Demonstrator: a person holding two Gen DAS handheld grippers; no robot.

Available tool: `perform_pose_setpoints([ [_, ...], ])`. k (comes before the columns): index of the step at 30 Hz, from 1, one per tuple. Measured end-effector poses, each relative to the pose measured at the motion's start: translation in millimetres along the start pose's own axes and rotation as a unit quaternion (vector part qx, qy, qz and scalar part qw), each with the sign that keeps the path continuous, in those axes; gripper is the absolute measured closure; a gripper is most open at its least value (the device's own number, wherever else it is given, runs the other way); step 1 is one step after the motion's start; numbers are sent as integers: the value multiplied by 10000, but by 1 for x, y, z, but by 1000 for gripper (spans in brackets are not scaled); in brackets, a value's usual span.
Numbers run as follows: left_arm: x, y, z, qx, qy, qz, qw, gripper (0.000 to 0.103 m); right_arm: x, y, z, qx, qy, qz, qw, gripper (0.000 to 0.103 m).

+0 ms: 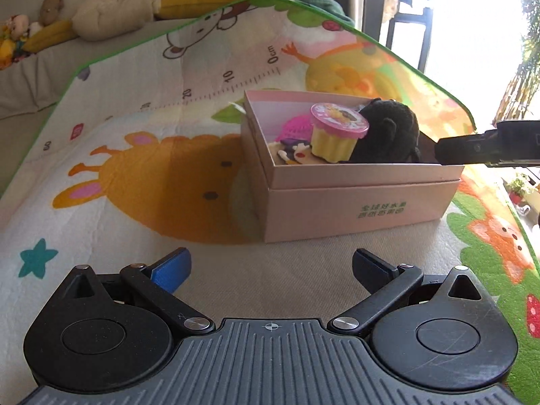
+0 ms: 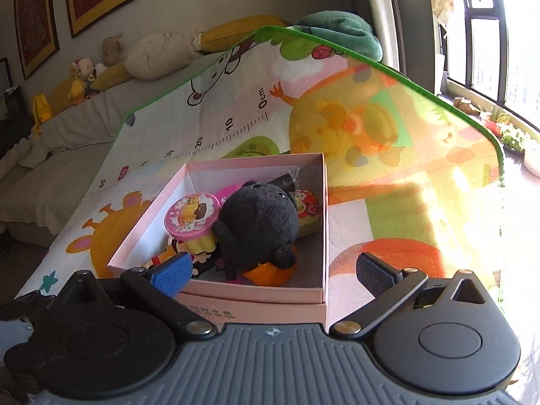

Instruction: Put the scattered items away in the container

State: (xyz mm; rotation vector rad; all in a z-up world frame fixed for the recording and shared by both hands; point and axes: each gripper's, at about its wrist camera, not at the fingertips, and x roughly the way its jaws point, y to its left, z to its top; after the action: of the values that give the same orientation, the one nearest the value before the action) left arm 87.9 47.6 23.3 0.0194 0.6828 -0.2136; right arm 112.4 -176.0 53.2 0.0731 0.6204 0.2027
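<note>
A pink cardboard box (image 1: 354, 207) (image 2: 324, 229) sits on a cartoon play mat (image 1: 135, 155). Inside lie a black plush toy (image 1: 391, 135) (image 2: 260, 222), a yellow cup with a pink lid (image 1: 337, 135) (image 2: 190, 221), a pink item (image 1: 295, 127), an orange item (image 2: 270, 273) and flat cartoon figures (image 1: 297, 153). My left gripper (image 1: 271, 270) is open and empty, low over the mat in front of the box. My right gripper (image 2: 275, 271) is open and empty, just above the box's near edge; part of it shows in the left wrist view (image 1: 486, 146).
A sofa (image 2: 67, 128) with stuffed toys and cushions (image 2: 158, 54) runs along the wall behind the mat. A window (image 2: 489, 33) with potted plants is at the right. The mat's green edge (image 1: 40, 125) marks its left border.
</note>
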Motion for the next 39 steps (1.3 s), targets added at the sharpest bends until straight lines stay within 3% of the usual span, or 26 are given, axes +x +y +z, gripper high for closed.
perform_pose_setpoints([
  [4,1,-10,-13,172,52,278,9995,0,-18,13,-45,-282,153,-317,9990,0],
  [9,11,-11,-8,58,77,553,9984,0,-11,10,-80,-141,363,-775,9962,0],
  [13,16,-11,-6,31,71,613,9981,0,6,6,-78,-38,631,-842,9944,0],
  [19,15,-11,-6,14,73,598,9982,0,20,8,-78,-143,324,-828,9959,0],
  [39,15,-12,-6,3,69,584,9983,0,21,6,-77,-131,321,-802,9962,0],
])
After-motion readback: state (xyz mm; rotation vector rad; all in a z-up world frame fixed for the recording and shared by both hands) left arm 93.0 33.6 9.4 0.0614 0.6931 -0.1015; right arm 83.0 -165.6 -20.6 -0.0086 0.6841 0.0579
